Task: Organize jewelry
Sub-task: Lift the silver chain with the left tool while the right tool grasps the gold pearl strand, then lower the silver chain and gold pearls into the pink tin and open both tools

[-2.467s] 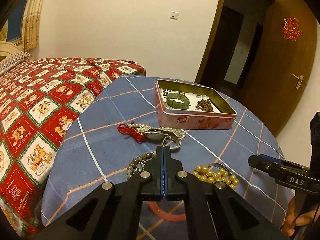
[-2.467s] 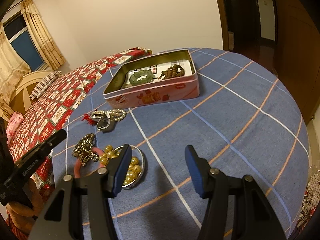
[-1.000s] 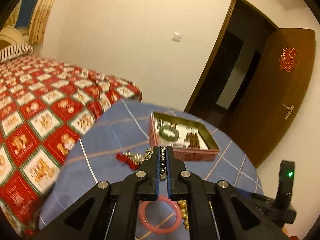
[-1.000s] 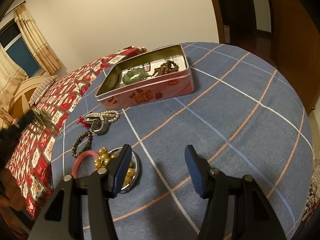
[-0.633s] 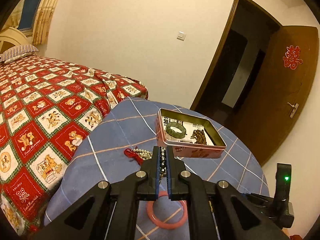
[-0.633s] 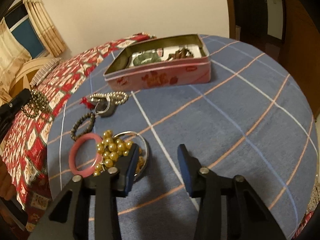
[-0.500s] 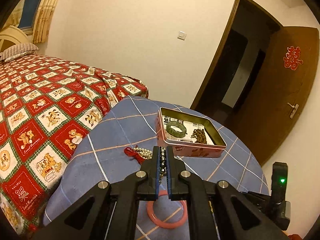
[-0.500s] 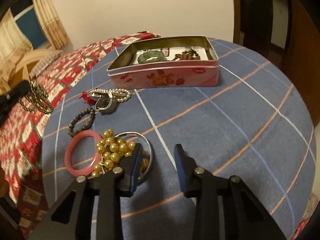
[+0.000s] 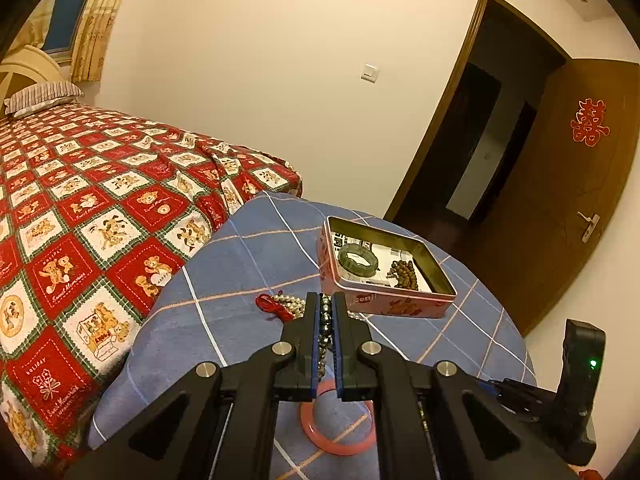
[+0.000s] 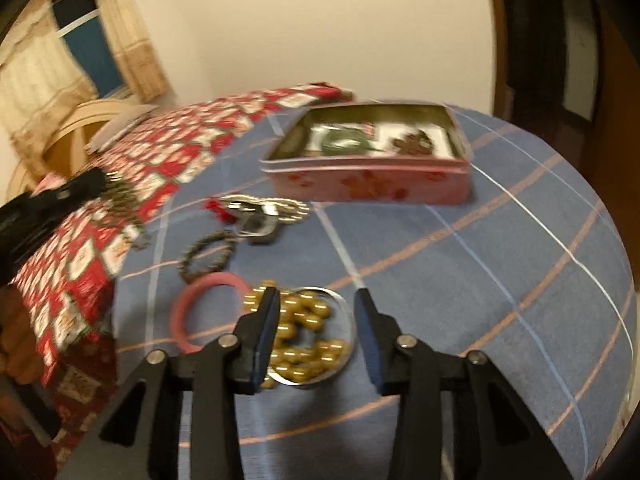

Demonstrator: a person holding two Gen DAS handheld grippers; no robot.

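Observation:
My left gripper (image 9: 326, 300) is shut on a dark bead strand (image 9: 325, 320), held up over the near table edge; in the right wrist view the strand (image 10: 124, 200) dangles from it at the left. My right gripper (image 10: 317, 294) hovers over the gold bead bracelet (image 10: 304, 320) and the silver bangle (image 10: 348, 320). Its jaws are opening, with the beads lying below between them, unpressed. The open pink tin (image 10: 368, 184) holds a green bangle (image 10: 346, 140) and brown beads (image 10: 414, 144). A pink bangle (image 10: 188, 312) lies beside the gold beads.
On the blue checked tablecloth (image 10: 500, 264) lie a pearl strand with a red tassel (image 10: 280, 206), a silver watch-like piece (image 10: 260, 228) and a dark bead bracelet (image 10: 204, 256). A bed with a red patterned cover (image 9: 100, 220) borders the table on the left. A brown door (image 9: 560, 200) stands behind.
My right gripper has rolled and shifted left over the gold beads; its jaws narrowed, then widened a little. The left gripper keeps the bead strand and has barely moved.

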